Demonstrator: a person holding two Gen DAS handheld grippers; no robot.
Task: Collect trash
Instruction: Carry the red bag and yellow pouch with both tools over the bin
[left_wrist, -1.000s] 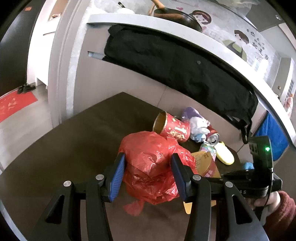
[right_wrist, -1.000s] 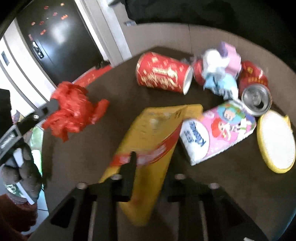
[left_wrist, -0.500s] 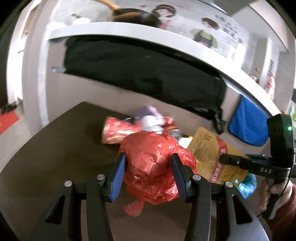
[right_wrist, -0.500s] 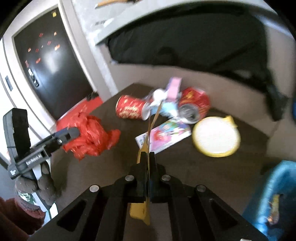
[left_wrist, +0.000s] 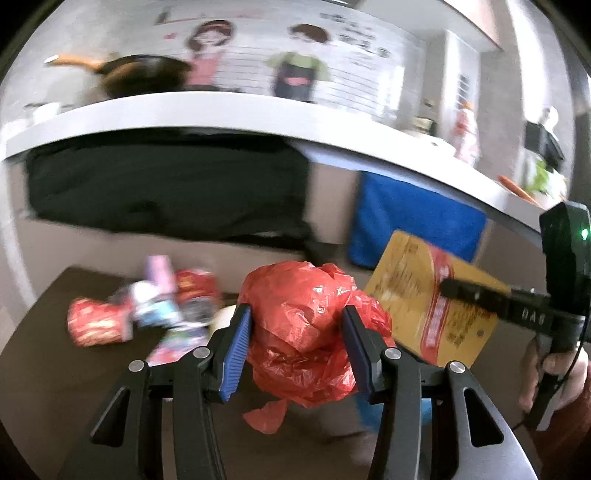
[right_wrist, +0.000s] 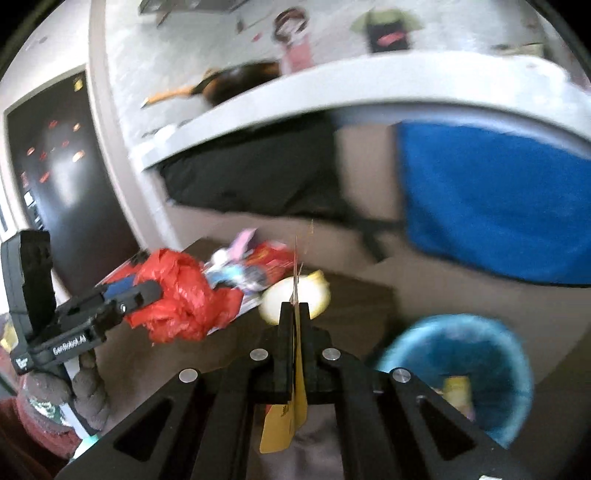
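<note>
Left claw (left_wrist: 295, 343) clamps crumpled red plastic bag (left_wrist: 310, 332) above dark table (left_wrist: 48, 369). Right claw (right_wrist: 294, 314), marked "DAS", pinches flat yellow packet (left_wrist: 428, 295) beside blue bin (right_wrist: 476, 373). Left handle reads "GenRobot.AI".

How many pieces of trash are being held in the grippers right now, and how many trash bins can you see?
Red plastic bags held: 1, in the left gripper
Yellow packets held: 1, in the right gripper
Blue trash bins: 1
Total: 3
</note>
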